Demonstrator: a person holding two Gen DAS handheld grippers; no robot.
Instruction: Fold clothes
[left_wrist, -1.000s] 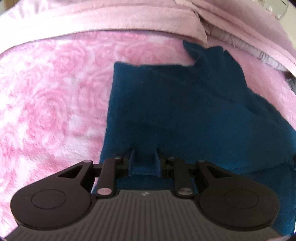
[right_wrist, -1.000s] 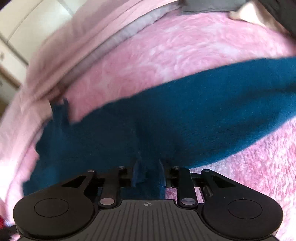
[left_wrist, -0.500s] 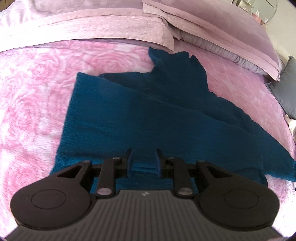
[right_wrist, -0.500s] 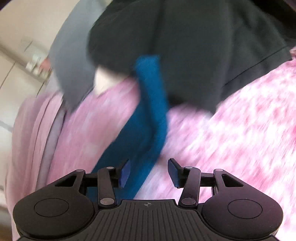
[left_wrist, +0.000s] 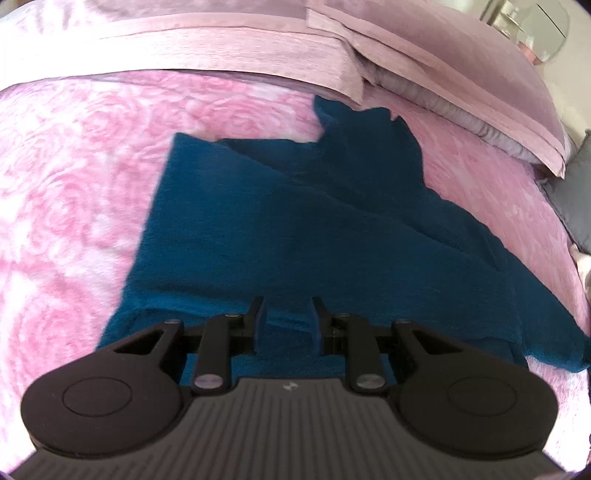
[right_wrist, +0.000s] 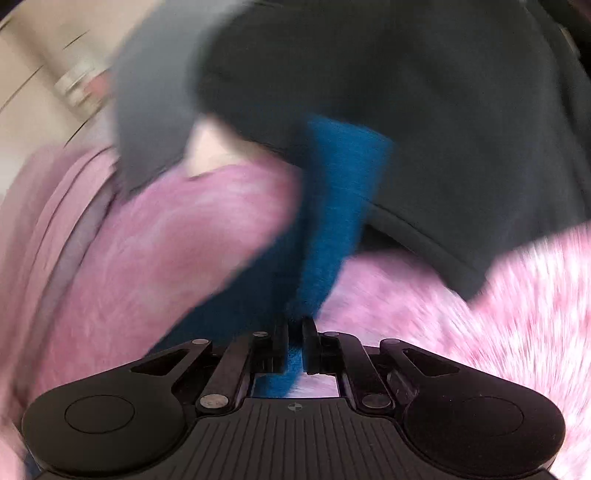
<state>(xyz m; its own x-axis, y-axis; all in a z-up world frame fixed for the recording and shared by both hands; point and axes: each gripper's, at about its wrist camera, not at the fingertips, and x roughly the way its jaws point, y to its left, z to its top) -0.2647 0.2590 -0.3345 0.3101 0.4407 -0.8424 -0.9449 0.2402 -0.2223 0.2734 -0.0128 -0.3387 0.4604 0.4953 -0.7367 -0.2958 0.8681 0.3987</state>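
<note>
A teal fleece garment (left_wrist: 314, 229) lies spread on the pink rose-patterned blanket (left_wrist: 74, 192), partly folded over itself. My left gripper (left_wrist: 286, 317) sits at its near edge with the jaws a little apart and teal fabric between them. In the blurred right wrist view, my right gripper (right_wrist: 294, 341) is shut on a narrow strip of the teal garment (right_wrist: 332, 206), a sleeve that runs away from the fingers toward a dark grey garment (right_wrist: 424, 110).
Mauve pillows (left_wrist: 424, 59) and a folded mauve sheet (left_wrist: 203, 48) line the head of the bed. A grey cushion (left_wrist: 576, 192) lies at the right edge. In the right wrist view a grey cushion (right_wrist: 147, 110) lies beside the dark grey garment.
My right gripper let go of the teal body, swung to the sleeve, and has now closed on it. My left gripper has lifted back slightly, still at the near edge.
</note>
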